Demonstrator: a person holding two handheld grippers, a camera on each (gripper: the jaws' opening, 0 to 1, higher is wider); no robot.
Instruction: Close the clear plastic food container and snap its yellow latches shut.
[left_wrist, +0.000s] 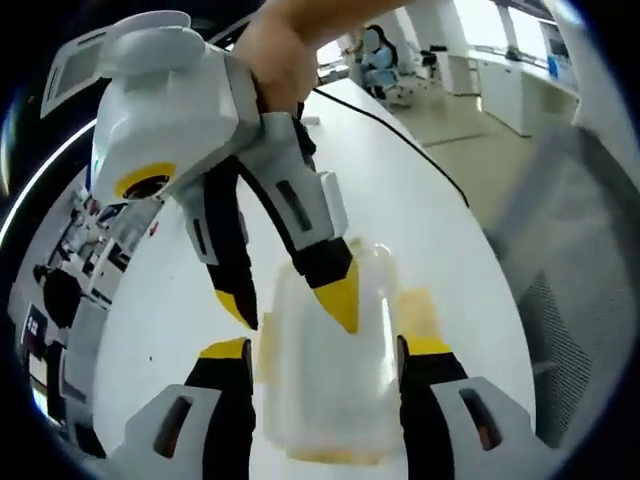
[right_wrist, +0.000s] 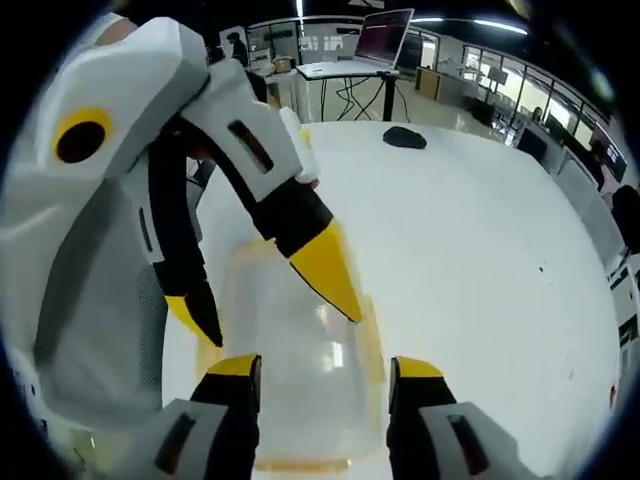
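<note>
A: Left gripper view first: the clear plastic container (left_wrist: 335, 370) lies on the white tabletop (left_wrist: 420, 210), right between that view's own left tool (left_wrist: 325, 350) tips, its lid looking already down.

B: Agreed, the lid seems seated. Right gripper view has the same container (right_wrist: 300, 370) between the right tool (right_wrist: 325, 365) tips. Latches?

A: A yellow latch (left_wrist: 418, 308) shows at one side, another yellow strip along the near edge. The picture is blurred, so I can't tell whether any is snapped; I'd judge latching is what remains.

B: And the tools?

A: Both stand apart, clamped on nothing. Each straddles the box, and one yellow tip of the opposite tool reaches down over the lid.

B: Materials?

A: The box is see-through, glossy, rounded at the corners, likely slippery. The tools are grey shells with black fingers and yellow tips; the tabletop is smooth, with a black cable (left_wrist: 400, 135) trailing across.
</note>
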